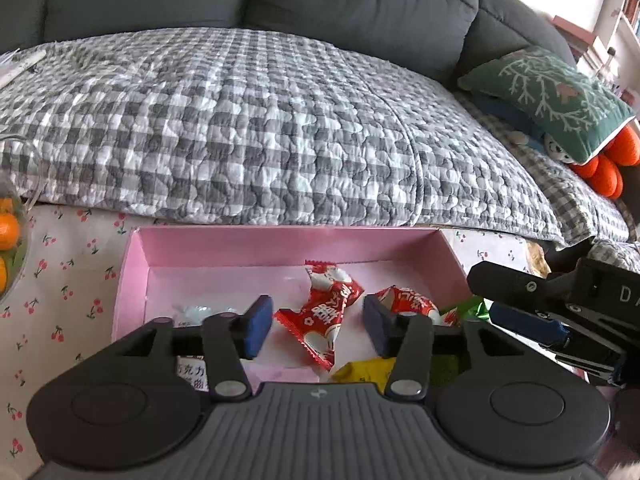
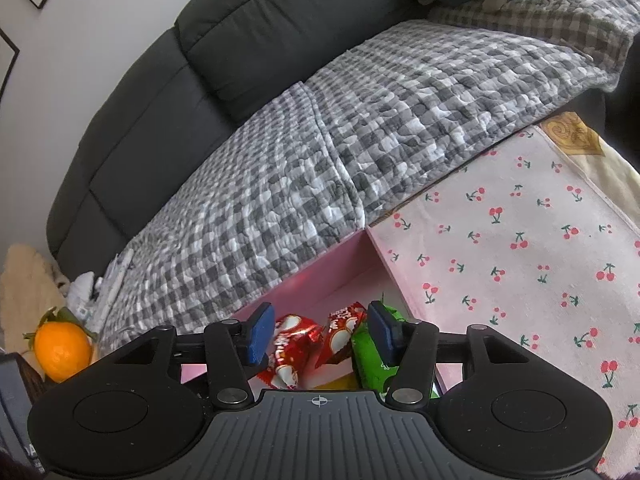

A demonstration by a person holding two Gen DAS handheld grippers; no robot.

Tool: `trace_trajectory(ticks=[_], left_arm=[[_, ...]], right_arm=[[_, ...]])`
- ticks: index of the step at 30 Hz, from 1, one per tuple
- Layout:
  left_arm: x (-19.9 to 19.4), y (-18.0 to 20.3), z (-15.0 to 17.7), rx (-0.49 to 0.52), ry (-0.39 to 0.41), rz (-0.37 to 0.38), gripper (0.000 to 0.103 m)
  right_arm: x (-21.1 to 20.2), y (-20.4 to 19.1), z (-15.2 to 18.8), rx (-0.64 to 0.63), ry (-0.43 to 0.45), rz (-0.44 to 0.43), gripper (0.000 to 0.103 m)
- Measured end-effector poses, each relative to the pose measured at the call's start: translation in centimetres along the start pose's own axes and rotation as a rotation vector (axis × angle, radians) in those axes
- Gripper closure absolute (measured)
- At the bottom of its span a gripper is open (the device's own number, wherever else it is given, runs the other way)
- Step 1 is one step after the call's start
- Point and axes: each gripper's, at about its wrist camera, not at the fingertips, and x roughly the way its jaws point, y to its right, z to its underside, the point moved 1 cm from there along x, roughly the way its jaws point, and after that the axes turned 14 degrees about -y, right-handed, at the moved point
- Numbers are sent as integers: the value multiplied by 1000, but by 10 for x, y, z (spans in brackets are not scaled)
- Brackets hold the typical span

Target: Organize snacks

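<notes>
A pink box (image 1: 280, 246) lies open on the cherry-print cloth. Inside it are a red-and-white candy wrapper (image 1: 320, 316), a second red one (image 1: 412, 304), a yellow pack (image 1: 368, 370), a green pack (image 1: 472, 308) and a pale sweet (image 1: 192, 312). My left gripper (image 1: 318, 312) hangs open over the box, with the first red wrapper lying loose between its blue pads. My right gripper (image 2: 320, 320) is open too, over the box's right end (image 2: 320, 276), above two red wrappers (image 2: 296, 332) and the green pack (image 2: 372, 356). The right gripper (image 1: 492, 300) also shows in the left wrist view.
The cherry-print cloth (image 2: 520, 260) covers the table to the right of the box. Oranges (image 1: 8, 232) sit in a bowl at the left; one orange (image 2: 62, 350) shows in the right wrist view. A sofa with a checked quilt (image 1: 280, 120) and a green cushion (image 1: 552, 92) stands just behind.
</notes>
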Motion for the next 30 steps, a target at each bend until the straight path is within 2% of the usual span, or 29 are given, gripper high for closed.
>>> trace_trajectory(ticks=[3,5,9,12,15,18,22,30], left_arm=[[-7,-2,3,-4,-11,-2,50],[-15,-2,5,-3,-9,-7,42],[-35,-6,12,12,-4,-27,36],[-52,-8,19,22,5,-38,30],[-67,-9,29,26,14,-39,20],[-78,-9,42,32,11,-48,13],[-89,-10,59,41,6,-71,6],[-110,-18,92,17,-14,-75,1]], right_arm=[[-4,-2,2,-15,-3,18,49],[-7,-4,3,-24,-5,27,47],[-20,-7,10,-30,-5,33,35],[-31,-11,17,-38,-6,53,34],[-40,-20,26,-70,-23,86,26],[-50,-31,37,-109,-34,115,25],[-68,-40,50,-137,-35,133,15],[-98,-55,86,-235,-56,197,15]])
